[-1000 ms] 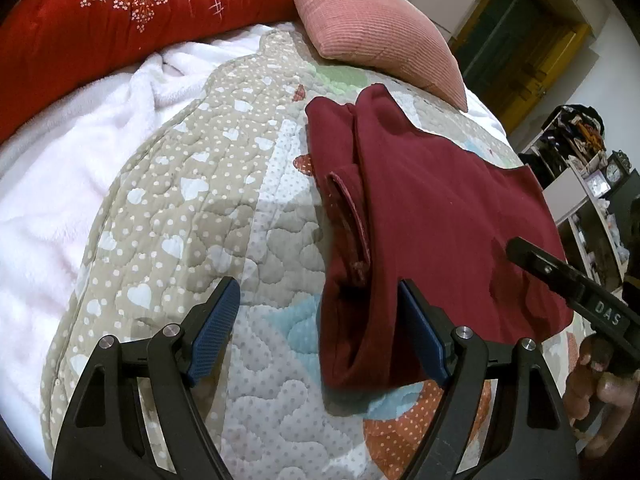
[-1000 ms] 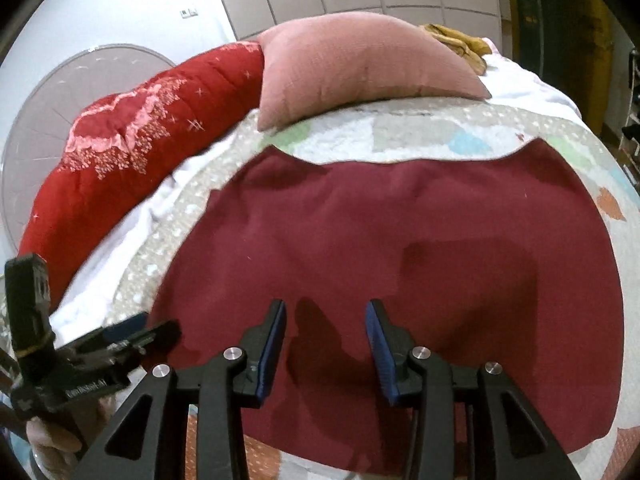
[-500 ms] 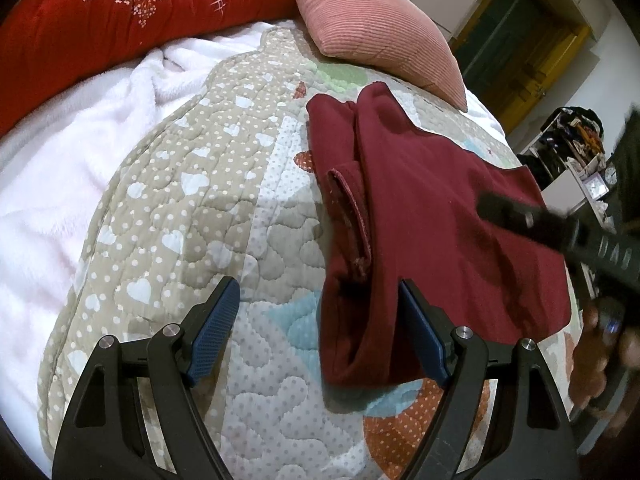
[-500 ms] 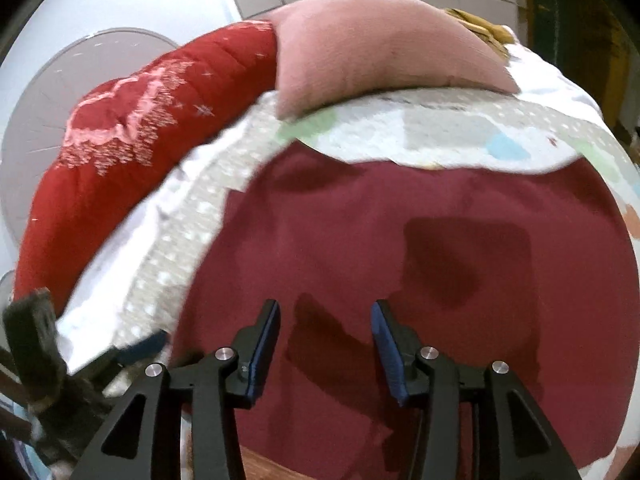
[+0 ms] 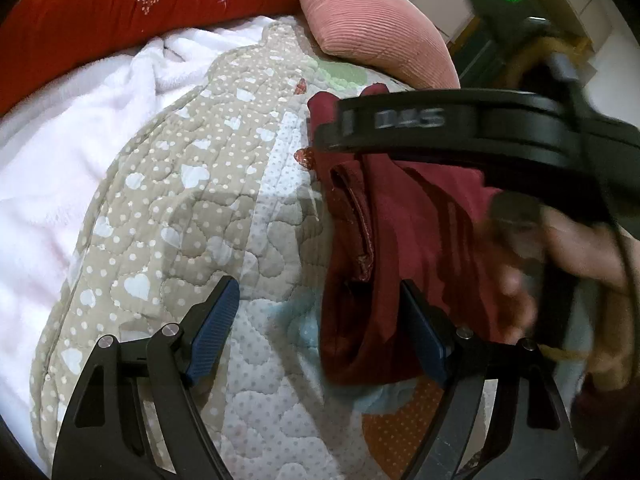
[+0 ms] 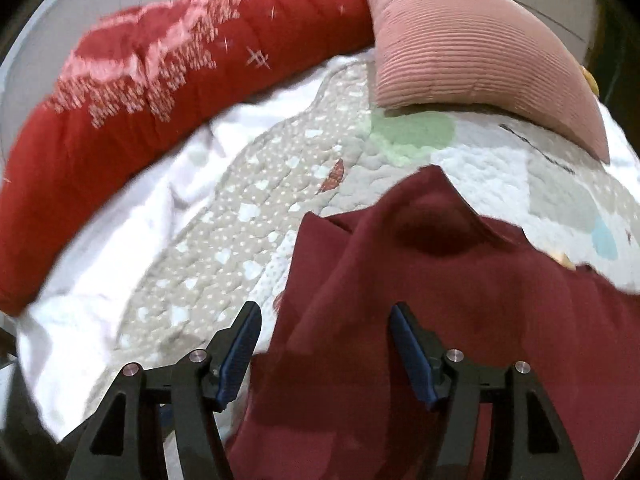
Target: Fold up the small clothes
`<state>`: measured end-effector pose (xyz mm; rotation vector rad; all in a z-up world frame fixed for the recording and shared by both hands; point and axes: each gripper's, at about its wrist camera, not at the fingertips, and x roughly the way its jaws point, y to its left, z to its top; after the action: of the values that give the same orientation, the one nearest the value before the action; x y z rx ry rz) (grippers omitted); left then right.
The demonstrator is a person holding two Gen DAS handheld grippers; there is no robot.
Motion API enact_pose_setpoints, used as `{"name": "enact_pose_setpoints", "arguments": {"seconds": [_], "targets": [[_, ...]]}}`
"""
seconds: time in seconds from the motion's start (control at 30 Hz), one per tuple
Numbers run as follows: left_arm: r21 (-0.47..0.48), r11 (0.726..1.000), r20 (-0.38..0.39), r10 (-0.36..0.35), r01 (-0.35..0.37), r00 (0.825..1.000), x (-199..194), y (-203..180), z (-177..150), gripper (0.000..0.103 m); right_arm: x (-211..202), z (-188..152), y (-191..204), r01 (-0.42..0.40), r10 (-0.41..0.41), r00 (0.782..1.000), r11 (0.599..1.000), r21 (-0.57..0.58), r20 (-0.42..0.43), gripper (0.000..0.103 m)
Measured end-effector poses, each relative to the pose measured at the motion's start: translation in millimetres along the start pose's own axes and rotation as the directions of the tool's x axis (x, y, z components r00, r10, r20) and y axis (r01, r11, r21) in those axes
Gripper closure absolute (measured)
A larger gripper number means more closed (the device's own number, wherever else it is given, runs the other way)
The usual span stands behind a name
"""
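- Two grippers hang over a bed; the left gripper (image 5: 318, 320) has its jaws wide apart and grips nothing.
- Its right-hand pad (image 5: 422, 340) lies against the near folded edge of the maroon garment (image 5: 400, 240), while its left-hand pad sits over bare quilt (image 5: 180, 200).
- The garment lies ahead and to the right of the left gripper, spread on the quilt, with a folded flap and a seam showing along its left side.
- The right gripper (image 6: 326, 344) has its jaws opening; the cloth lies below the gap, but neither pad presses on it.
- In the right wrist view the garment (image 6: 440, 300) fills the space ahead and to the right of that gripper, its left edge rumpled into a raised fold.
- In the left wrist view the right gripper's black body crosses above the garment, blurred, with a hand (image 5: 560, 248) on it.
- Beyond both grippers lie a pink ribbed cushion (image 6: 460, 40) and a red flowered bolster (image 6: 160, 72); a white fleece blanket (image 5: 60, 160) lies left of the quilt.
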<state>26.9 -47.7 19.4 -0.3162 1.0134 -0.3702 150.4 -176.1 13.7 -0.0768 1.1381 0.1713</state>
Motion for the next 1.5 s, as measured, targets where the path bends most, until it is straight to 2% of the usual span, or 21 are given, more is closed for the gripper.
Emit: {"name": "enact_pose_setpoints", "arguments": {"seconds": [0.1,0.17,0.23,0.27,0.3,0.4,0.53,0.67,0.73,0.77,0.8,0.83,0.9,1.13,1.27,1.4,1.5], "targets": [[-0.002,1.000,0.000,0.000,0.000,1.000,0.4,0.4,-0.3,0.021,14.6,6.2,3.5,0.028,-0.029,0.999,0.999,-0.032,-0.025,0.030],[-0.001,1.000,0.002,-0.002,0.002,1.000,0.9,-0.4,0.0,0.020,23.1,8.5,5.5,0.045,-0.048,0.998,0.997,-0.063,-0.040,0.029],[0.004,1.000,0.001,-0.001,0.001,1.000,1.6,-1.2,0.7,0.019,25.1,7.2,3.2,0.061,-0.064,0.998,0.994,-0.092,-0.026,0.037],[0.004,1.000,0.001,-0.005,0.005,1.000,2.0,-1.6,1.2,0.017,23.9,6.3,1.6,0.087,-0.088,0.996,0.991,-0.101,-0.005,0.052],[0.001,1.000,0.002,-0.014,0.014,1.000,2.5,-1.8,1.8,0.014,20.1,5.0,-2.9,0.082,-0.080,0.997,0.992,-0.096,0.021,0.055],[-0.005,1.000,0.015,-0.021,0.021,1.000,4.6,-3.0,3.7,0.012,7.9,2.3,-16.5,0.030,-0.027,0.998,0.998,-0.047,0.062,0.080],[0.003,1.000,0.028,-0.024,0.024,0.999,6.8,-5.6,6.1,0.011,-7.1,-0.8,-30.5,-0.053,0.052,0.994,0.998,0.015,0.094,0.085],[-0.013,0.997,0.050,-0.075,0.076,0.996,5.5,-5.2,8.1,0.012,-17.2,-3.1,-40.5,-0.104,0.096,0.988,0.993,0.052,0.124,0.087],[0.004,0.989,0.049,-0.150,0.150,0.987,6.1,-8.0,8.4,0.028,-18.7,-3.6,-37.9,-0.114,0.105,0.985,0.992,0.058,0.135,0.087],[0.017,0.985,0.028,-0.175,0.175,0.984,9.1,-12.2,8.5,0.055,-21.3,-4.5,-40.6,-0.131,0.120,0.982,0.989,0.070,0.142,0.087],[0.035,0.983,-0.003,-0.182,0.182,0.983,13.7,-18.0,8.1,0.065,-25.0,-5.5,-43.8,-0.142,0.129,0.980,0.987,0.078,0.149,0.087],[0.055,0.985,0.002,-0.165,0.165,0.986,14.2,-23.0,6.2,0.066,-28.1,-6.9,-46.7,-0.149,0.135,0.978,0.985,0.084,0.158,0.087],[0.096,0.985,0.027,-0.144,0.141,0.989,7.4,-33.2,2.7,0.074,-35.9,-10.7,-52.8,-0.157,0.141,0.975,0.984,0.088,0.170,0.088],[0.156,0.972,0.068,-0.188,0.176,0.980,-22.4,-88.3,14.7,0.077,-82.4,-20.3,-82.1,-0.145,0.125,0.963,0.987,0.065,0.240,0.089],[0.267,0.944,0.059,-0.217,0.194,0.974,-31.1,-147.8,15.6,0.077,-122.7,-30.4,-112.8,-0.118,0.089,0.949,0.990,0.076,0.303,0.090],[0.361,0.907,0.028,-0.242,0.216,0.970,-19.1,-206.5,13.8,0.077,-160.0,-48.5,-155.8,-0.070,0.028,0.937,0.992,0.107,0.348,0.090],[0.392,0.887,-0.029,-0.256,0.246,0.966,8.5,-240.0,12.1,0.077,-173.0,-64.7,-186.8,-0.003,-0.043,0.936,0.991,0.132,0.349,0.090]]}}
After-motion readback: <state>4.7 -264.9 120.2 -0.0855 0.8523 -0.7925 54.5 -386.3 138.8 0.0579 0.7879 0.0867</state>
